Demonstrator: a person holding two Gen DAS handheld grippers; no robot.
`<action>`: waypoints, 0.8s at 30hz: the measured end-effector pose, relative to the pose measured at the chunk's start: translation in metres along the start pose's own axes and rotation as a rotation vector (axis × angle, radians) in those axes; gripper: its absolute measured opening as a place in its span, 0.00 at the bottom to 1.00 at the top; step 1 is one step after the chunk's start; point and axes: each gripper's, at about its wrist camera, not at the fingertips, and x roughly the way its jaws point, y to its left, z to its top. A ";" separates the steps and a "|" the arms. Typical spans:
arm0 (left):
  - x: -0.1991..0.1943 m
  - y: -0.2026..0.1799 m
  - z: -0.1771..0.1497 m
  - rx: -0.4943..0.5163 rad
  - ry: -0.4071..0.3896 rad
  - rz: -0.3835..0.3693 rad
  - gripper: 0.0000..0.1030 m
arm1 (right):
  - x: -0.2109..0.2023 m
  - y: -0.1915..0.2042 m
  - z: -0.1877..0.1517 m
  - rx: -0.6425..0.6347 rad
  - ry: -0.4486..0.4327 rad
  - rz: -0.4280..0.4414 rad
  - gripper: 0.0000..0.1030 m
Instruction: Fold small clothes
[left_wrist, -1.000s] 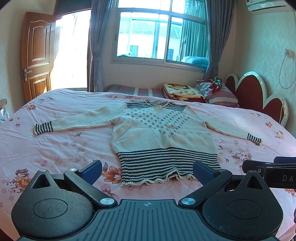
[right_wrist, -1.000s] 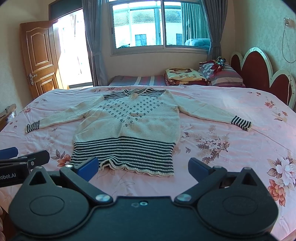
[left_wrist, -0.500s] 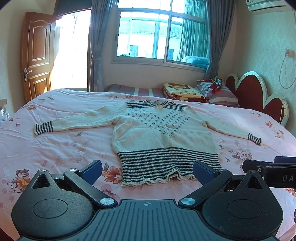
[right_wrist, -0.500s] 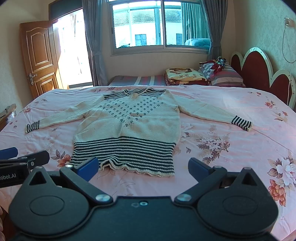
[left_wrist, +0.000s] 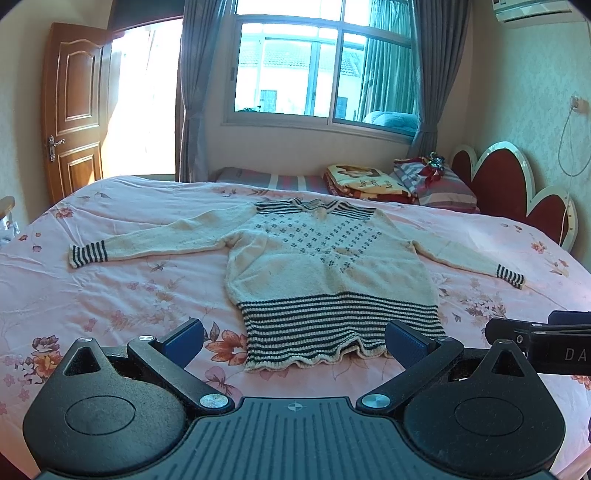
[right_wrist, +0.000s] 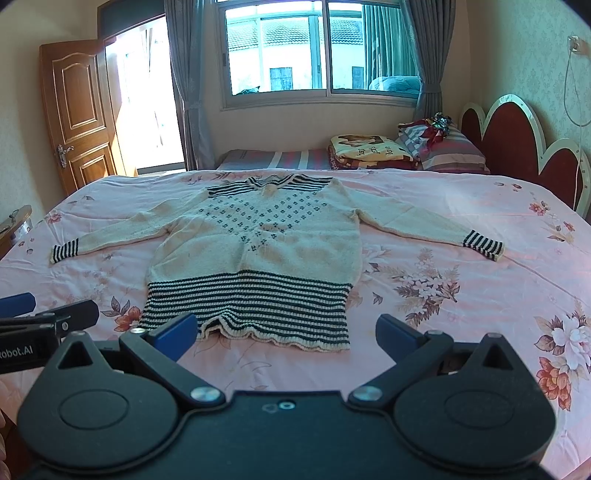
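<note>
A cream knit sweater (left_wrist: 328, 266) with black-striped hem, cuffs and collar lies flat on the pink floral bed, both sleeves spread out; it also shows in the right wrist view (right_wrist: 258, 251). My left gripper (left_wrist: 293, 341) is open and empty, held above the bed just short of the striped hem. My right gripper (right_wrist: 286, 334) is open and empty, also just short of the hem. Each gripper's side shows in the other's view: the right one (left_wrist: 535, 332) and the left one (right_wrist: 48, 317).
The pink floral bedsheet (left_wrist: 110, 295) covers a wide bed. Folded blankets and pillows (left_wrist: 399, 182) lie at the far side by the red scalloped headboard (left_wrist: 517, 184). A wooden door (left_wrist: 74, 107) stands open at the far left, a window behind.
</note>
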 end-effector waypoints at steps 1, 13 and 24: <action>0.000 0.000 0.000 0.001 0.001 0.002 1.00 | 0.001 0.000 0.000 -0.001 0.000 0.000 0.99; 0.002 0.001 -0.002 -0.002 0.009 0.005 1.00 | 0.001 0.000 -0.001 0.000 0.003 0.000 0.99; 0.013 0.007 0.002 -0.046 -0.015 -0.014 1.00 | 0.011 -0.015 -0.003 0.001 -0.081 -0.118 0.99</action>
